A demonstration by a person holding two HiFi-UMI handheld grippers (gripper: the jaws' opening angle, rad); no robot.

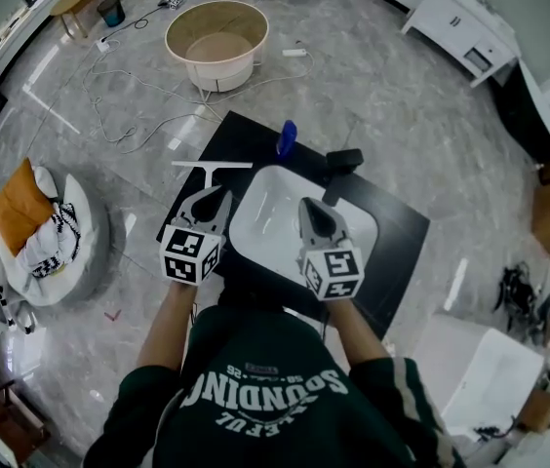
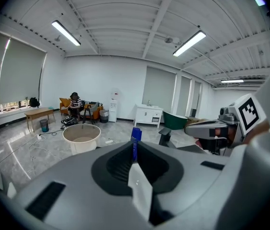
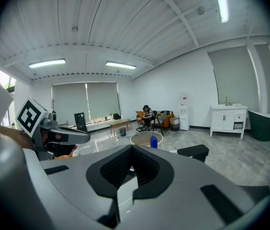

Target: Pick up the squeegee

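we held both claws shut and empty: the left claw over the black surface, the right claw over the white sink. the squeegee lay flat just beyond the left claw, a blue bottle farther off.

We can't see squeegee handle's lower end, behind left gripper; bkgd seated person too small for detail.

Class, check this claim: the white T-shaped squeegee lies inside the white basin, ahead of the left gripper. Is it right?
Not quite. The white T-shaped squeegee lies on the black counter, beside the white basin, not inside it. It is ahead of the left gripper, as the head view shows.
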